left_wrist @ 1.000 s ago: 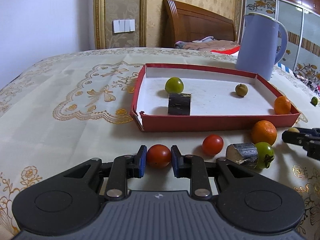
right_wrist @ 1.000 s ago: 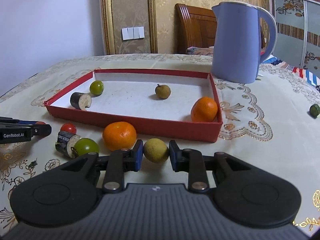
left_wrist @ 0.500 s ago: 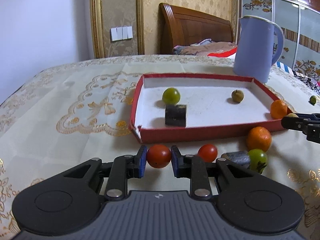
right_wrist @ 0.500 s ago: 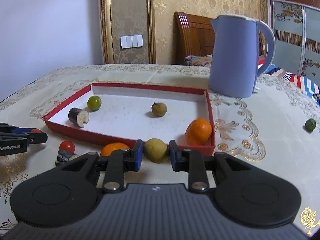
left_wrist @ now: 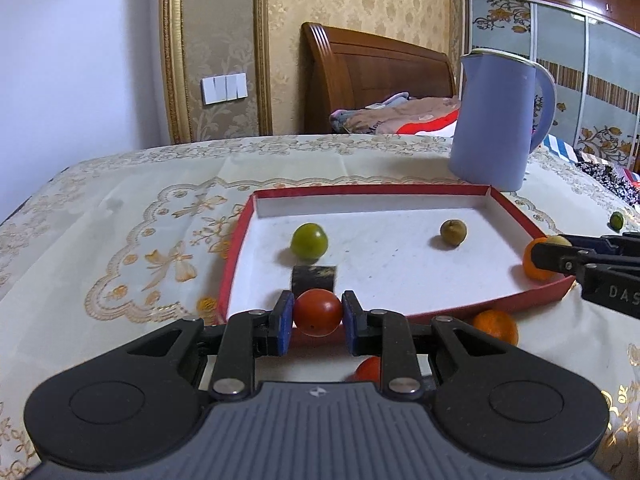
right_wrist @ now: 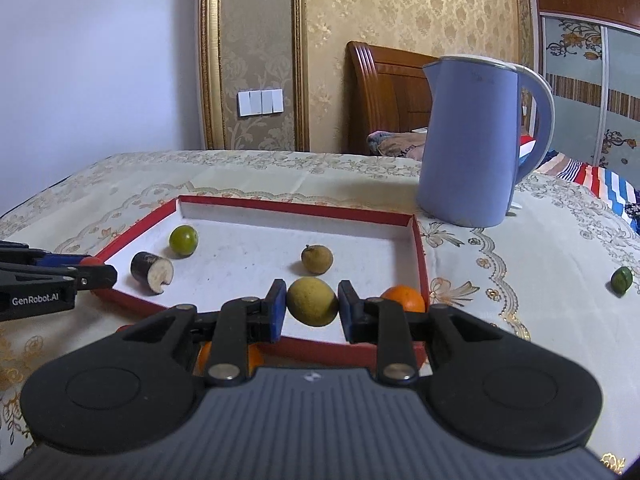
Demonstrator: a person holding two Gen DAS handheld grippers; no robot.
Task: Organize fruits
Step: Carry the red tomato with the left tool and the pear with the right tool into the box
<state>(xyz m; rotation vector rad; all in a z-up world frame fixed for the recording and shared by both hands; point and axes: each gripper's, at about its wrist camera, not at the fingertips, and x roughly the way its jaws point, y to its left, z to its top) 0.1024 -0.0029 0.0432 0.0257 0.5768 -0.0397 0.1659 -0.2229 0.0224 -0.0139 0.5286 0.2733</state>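
Left wrist view: the left hand-held gripper (left_wrist: 317,316), low in the centre of the frame, is clamped on a red tomato (left_wrist: 318,312), its blue pads pressing both sides of the fruit, which appears in front of the near wall of the red tray (left_wrist: 236,256). Inside the tray lie a green fruit (left_wrist: 309,241), a dark cut stub (left_wrist: 314,277) just behind the tomato, a small brownish fruit (left_wrist: 453,232) toward the upper right, and an orange (left_wrist: 536,262) in the right corner. On the tabletop (left_wrist: 100,216) below the tray's right end sit a second orange (left_wrist: 496,326) and a second red tomato (left_wrist: 368,370), partly hidden by the gripper body. The right hand-held gripper (left_wrist: 556,246) enters from the right edge of the frame. Right wrist view: the right hand-held gripper (right_wrist: 312,304), low in the centre, is closed on a yellow-green fruit (right_wrist: 312,301), seen over the tray's near right part. A blue kettle (right_wrist: 476,140) stands upright on the tabletop beyond the tray's far right corner, and a small green fruit (right_wrist: 621,279) lies alone at the right edge, well apart from the tray.
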